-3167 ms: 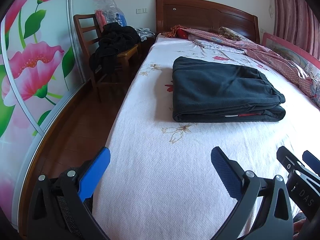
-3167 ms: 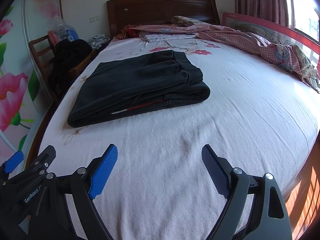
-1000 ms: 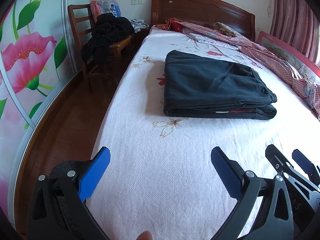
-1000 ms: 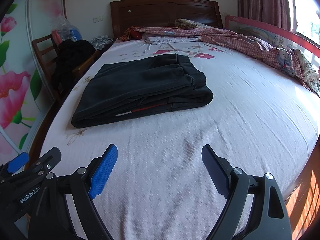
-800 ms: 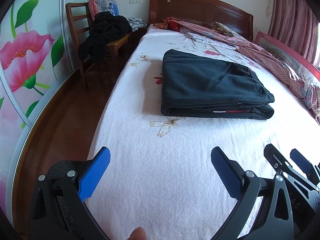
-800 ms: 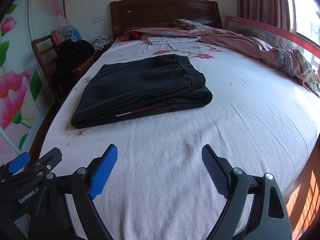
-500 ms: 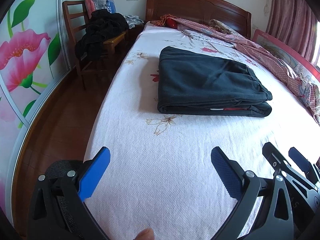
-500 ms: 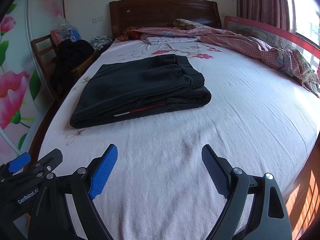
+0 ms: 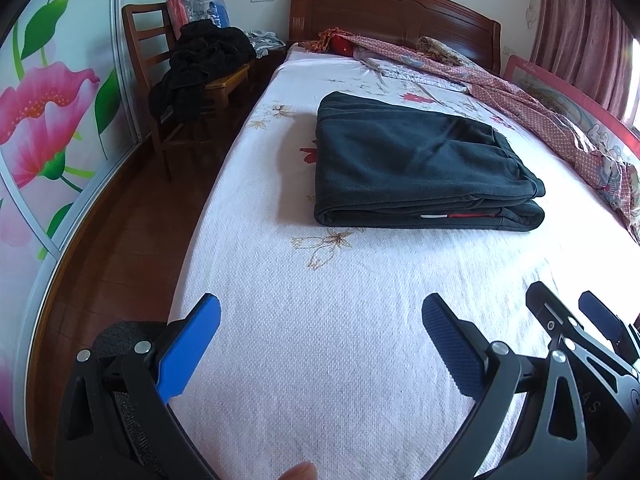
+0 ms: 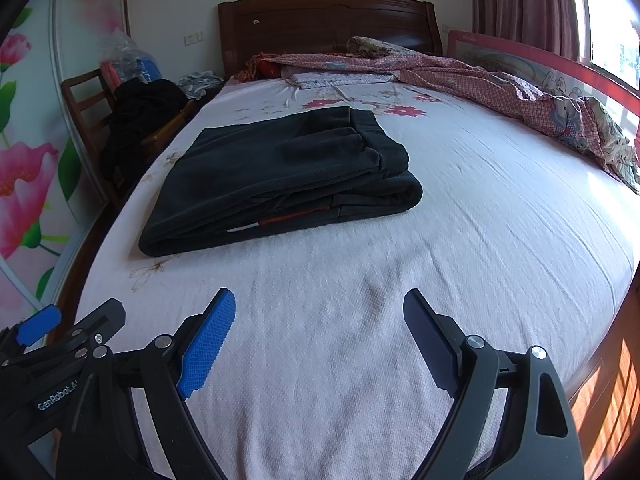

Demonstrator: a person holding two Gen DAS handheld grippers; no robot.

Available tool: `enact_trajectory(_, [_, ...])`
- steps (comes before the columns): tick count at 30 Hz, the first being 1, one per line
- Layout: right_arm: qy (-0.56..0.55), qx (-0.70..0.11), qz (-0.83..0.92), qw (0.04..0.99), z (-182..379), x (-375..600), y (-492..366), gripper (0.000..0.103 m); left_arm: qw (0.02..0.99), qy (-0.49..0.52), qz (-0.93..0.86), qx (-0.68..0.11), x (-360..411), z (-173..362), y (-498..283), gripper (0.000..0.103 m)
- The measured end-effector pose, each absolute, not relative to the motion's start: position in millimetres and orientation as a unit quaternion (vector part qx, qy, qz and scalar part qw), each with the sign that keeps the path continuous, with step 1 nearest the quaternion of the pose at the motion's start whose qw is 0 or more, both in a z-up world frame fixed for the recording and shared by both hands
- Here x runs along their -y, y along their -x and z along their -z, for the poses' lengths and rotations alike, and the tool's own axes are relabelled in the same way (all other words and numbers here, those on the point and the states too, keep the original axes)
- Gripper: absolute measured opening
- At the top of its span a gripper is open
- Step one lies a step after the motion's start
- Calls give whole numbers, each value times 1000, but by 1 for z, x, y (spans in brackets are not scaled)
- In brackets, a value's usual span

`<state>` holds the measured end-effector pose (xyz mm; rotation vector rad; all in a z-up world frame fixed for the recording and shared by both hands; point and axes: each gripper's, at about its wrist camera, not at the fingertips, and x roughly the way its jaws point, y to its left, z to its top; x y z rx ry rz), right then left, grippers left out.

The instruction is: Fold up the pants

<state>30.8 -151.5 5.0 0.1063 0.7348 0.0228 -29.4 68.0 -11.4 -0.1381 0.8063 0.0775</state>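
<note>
The dark pants (image 9: pixel 416 164) lie folded into a flat stacked rectangle on the white floral bed sheet (image 9: pixel 320 340), with a white and red stripe showing on the near edge. They also show in the right wrist view (image 10: pixel 276 176). My left gripper (image 9: pixel 320 316) is open and empty, held above the sheet well short of the pants. My right gripper (image 10: pixel 318 308) is open and empty, beside the left one, also short of the pants.
A wooden chair (image 9: pixel 160 68) piled with black clothes stands left of the bed on the wooden floor (image 9: pixel 120 220). A red patterned quilt (image 10: pixel 500 84) lies along the bed's right side by a rail. The headboard (image 10: pixel 328 24) is at the far end.
Both grippers have stayed open and empty. The left wrist view has drifted slightly left and back, so the pants sit a little further right in it. The pants have not moved.
</note>
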Motion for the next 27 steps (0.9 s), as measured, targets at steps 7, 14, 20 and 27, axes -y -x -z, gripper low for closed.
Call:
enact_trajectory(7, [-49, -361, -10, 931, -3, 152, -31, 85, 913, 72, -38, -401, -69, 13, 27, 101])
enact_trajectory(14, [-49, -362, -11, 931, -2, 151, -31, 85, 911, 73, -41, -404, -70, 14, 27, 101])
enact_trajectory(20, [-49, -364, -13, 930, -1, 151, -31, 85, 909, 83, -34, -407, -71, 14, 26, 101])
enact_trajectory(27, [-45, -365, -17, 930, -2, 148, -31, 85, 917, 111, -28, -383, -78, 8, 30, 101])
